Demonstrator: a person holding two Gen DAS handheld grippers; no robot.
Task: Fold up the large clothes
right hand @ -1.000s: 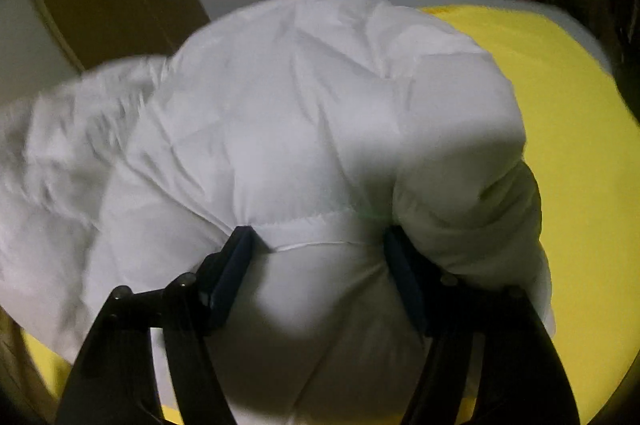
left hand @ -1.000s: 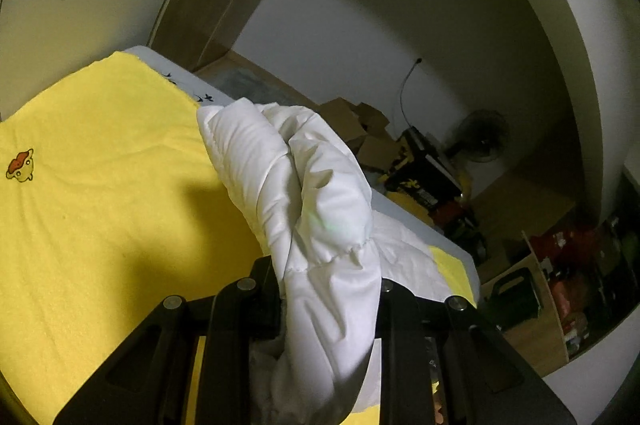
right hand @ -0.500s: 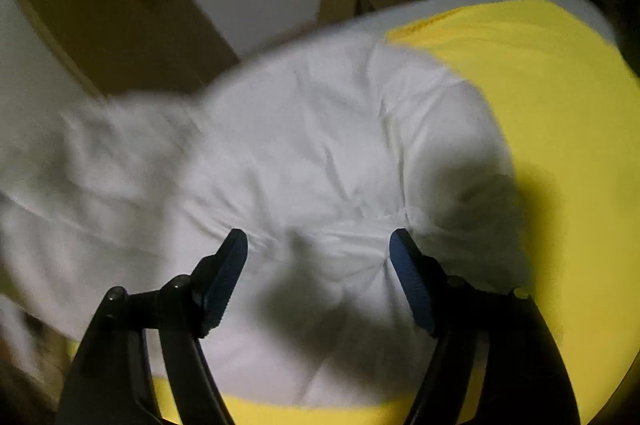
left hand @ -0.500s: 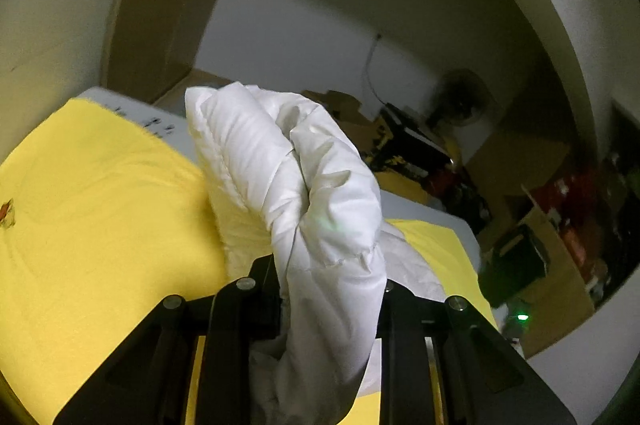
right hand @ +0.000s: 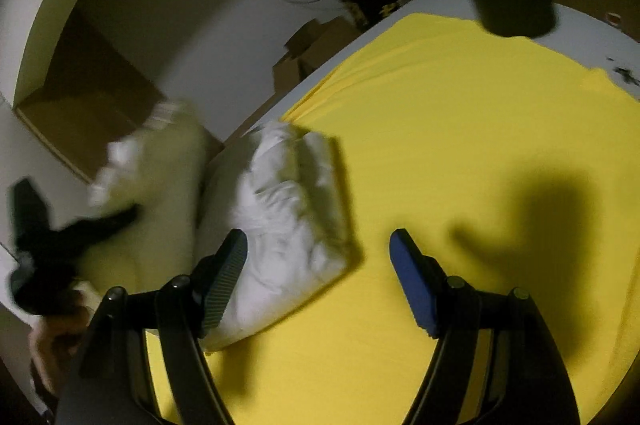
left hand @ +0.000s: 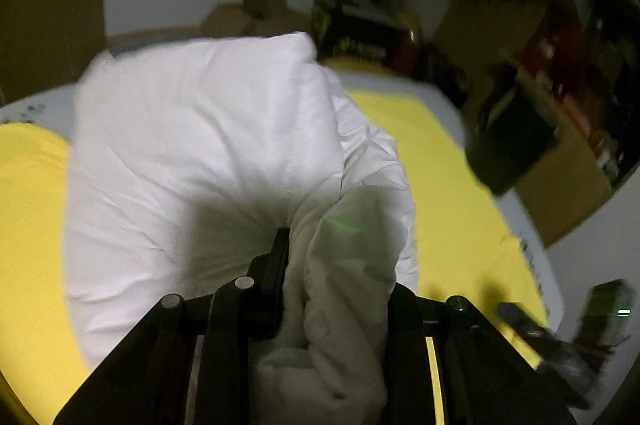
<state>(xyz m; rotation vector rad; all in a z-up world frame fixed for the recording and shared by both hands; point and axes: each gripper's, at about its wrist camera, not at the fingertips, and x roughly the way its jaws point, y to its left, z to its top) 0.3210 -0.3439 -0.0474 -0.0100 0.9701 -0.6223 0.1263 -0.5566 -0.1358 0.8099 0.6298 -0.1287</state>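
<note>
White padded garment [left hand: 208, 153] in left hand-held gripper [left hand: 336, 265], over yellow sheet [right hand: 460, 129]

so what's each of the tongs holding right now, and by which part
Left tongs: shut on a bunched fold of the white puffy jacket. Right tongs: open, holding nothing.

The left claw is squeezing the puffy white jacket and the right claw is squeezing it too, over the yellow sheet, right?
Not quite. The right claw is open and holds nothing, as the right wrist view shows. The left claw does squeeze the puffy white jacket over the yellow sheet.
</note>
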